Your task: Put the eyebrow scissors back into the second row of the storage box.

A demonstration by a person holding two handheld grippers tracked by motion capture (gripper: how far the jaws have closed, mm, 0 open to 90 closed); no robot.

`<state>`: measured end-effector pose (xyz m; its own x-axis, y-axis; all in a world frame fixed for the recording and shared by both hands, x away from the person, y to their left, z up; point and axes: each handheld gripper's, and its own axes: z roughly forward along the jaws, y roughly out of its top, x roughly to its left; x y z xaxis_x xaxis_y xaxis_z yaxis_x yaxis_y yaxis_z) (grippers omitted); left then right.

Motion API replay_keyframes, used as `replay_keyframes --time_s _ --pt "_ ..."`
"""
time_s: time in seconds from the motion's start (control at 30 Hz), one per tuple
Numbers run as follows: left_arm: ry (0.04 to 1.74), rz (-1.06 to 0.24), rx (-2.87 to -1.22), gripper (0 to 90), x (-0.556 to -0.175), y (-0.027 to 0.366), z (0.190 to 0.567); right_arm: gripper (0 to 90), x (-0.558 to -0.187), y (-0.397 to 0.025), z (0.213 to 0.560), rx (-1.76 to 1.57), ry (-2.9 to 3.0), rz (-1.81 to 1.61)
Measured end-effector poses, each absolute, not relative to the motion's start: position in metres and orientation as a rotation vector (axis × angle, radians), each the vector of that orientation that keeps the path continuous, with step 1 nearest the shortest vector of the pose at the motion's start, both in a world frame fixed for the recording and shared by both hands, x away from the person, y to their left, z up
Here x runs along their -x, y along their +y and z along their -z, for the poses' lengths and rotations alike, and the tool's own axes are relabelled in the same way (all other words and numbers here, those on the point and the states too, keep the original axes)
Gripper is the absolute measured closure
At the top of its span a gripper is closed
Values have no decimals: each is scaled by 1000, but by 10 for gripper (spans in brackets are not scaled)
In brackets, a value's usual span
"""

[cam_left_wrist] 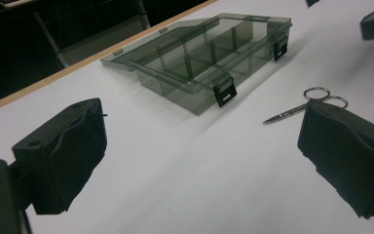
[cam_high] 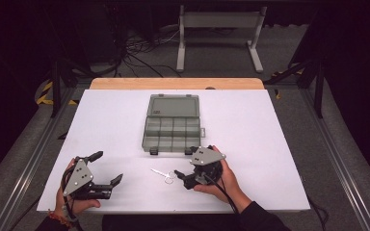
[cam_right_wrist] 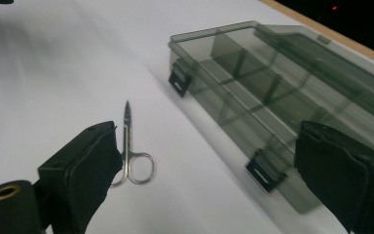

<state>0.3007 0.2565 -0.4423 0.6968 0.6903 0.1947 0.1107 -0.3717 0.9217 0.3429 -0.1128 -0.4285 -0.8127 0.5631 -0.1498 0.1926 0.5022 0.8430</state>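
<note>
Small scissors [cam_high: 162, 174] lie flat on the white surface [cam_high: 270, 144], just in front of the open box [cam_high: 172, 130]. The right gripper [cam_high: 183, 178] sits just beside them, jaws apart. The left gripper [cam_high: 107, 168] is well off to the side, jaws also apart.

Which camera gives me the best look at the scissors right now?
The right gripper view: the scissors lie close, blades and one finger loop sharp. The left gripper view shows them smaller, partly behind a jaw; the high view shows a tiny glint beside the right gripper.
</note>
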Motion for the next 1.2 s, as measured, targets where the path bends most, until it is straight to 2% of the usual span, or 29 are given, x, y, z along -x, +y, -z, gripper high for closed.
replay_keyframes --time_s 0.27,0.4,0.5,0.67,0.73,0.8,0.93,0.97,1.2 --pt "631 -700 -1892 49 -297 258 445 124 -366 -72 444 -620 2460 -1164" --pt "631 -698 -1896 50 -299 256 446 168 -372 -62 449 -626 2489 -1142" --pt "622 -695 -1905 51 -301 254 447 248 -377 -53 455 -637 2529 -1116" --pt "618 -695 -1915 53 -301 253 448 314 -382 -42 462 -661 2582 -1074" --pt "620 -692 -1917 54 -301 253 448 376 -383 -39 463 -680 2590 -1084" --pt "620 -691 -1919 54 -301 253 448 393 -383 -38 463 -683 2598 -1091" --pt "619 -687 -1917 56 -301 252 448 531 -382 -38 462 -679 2612 -1097" --pt "619 -687 -1917 56 -301 252 448 531 -382 -38 462 -679 2612 -1097" --pt "622 -684 -1924 57 -301 252 449 786 -377 -38 461 -654 2648 -1107"
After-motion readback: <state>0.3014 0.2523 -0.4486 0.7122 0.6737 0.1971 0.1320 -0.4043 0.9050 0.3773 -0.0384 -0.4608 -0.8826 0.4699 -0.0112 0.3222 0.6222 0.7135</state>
